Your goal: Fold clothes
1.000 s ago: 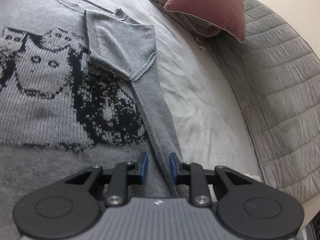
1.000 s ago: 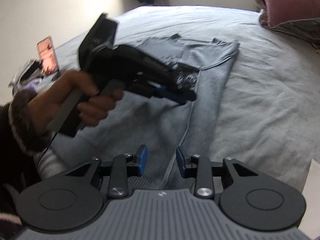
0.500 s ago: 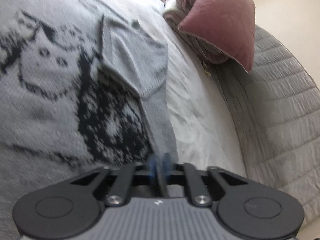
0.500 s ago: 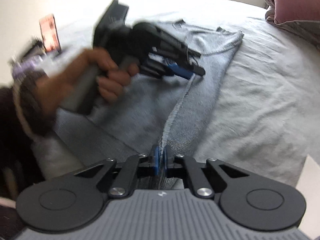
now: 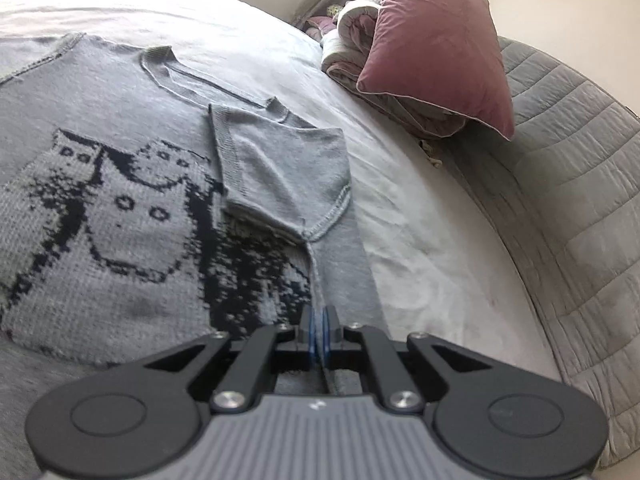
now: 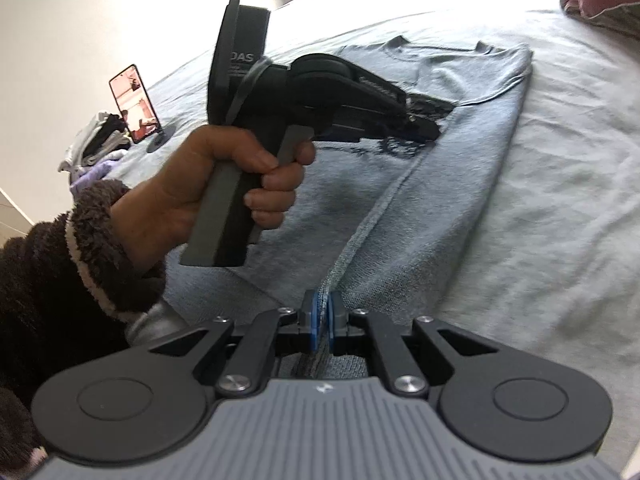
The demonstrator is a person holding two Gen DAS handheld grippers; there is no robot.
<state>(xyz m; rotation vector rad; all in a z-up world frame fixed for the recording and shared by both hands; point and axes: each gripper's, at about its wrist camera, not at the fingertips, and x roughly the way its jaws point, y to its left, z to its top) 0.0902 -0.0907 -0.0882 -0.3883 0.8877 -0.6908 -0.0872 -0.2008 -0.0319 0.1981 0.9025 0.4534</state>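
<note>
Grey knit sweater (image 5: 132,216) lies flat on the pale bed sheet (image 5: 420,240), black cat-like pattern facing up, collar toward the far end of the bed. Its near-side sleeve (image 5: 280,168) is folded in over the body, and a long folded edge runs from that sleeve straight down to the camera. Left gripper (image 5: 319,334): jaws have just been closing and now sit nearly together, blue pads pinching that folded edge of the sweater, fabric visible between them. Right gripper (image 6: 322,326): same story, jaws have just been closing, blue pads now clamped on the sweater's edge further down toward the hem, knit strip bunched between them. In the right wrist view the left hand (image 6: 224,184) wraps the grey handle of its gripper, fuzzy dark sleeve (image 6: 72,256) with a pale cuff band at the wrist; that gripper's tip sits low over the dark pattern, and from this angle I can't tell whether it touches the fabric. Both grippers are on the same folded edge, left one further up the sweater, right one nearer the hem. Pink pillow (image 5: 436,48) leans on folded bedding (image 5: 352,52) at the head of the bed, grey quilt (image 5: 580,184) along the side. A phone (image 6: 134,104) on a stand stands at the far bed edge beside a pile of clothes (image 6: 96,140).
</note>
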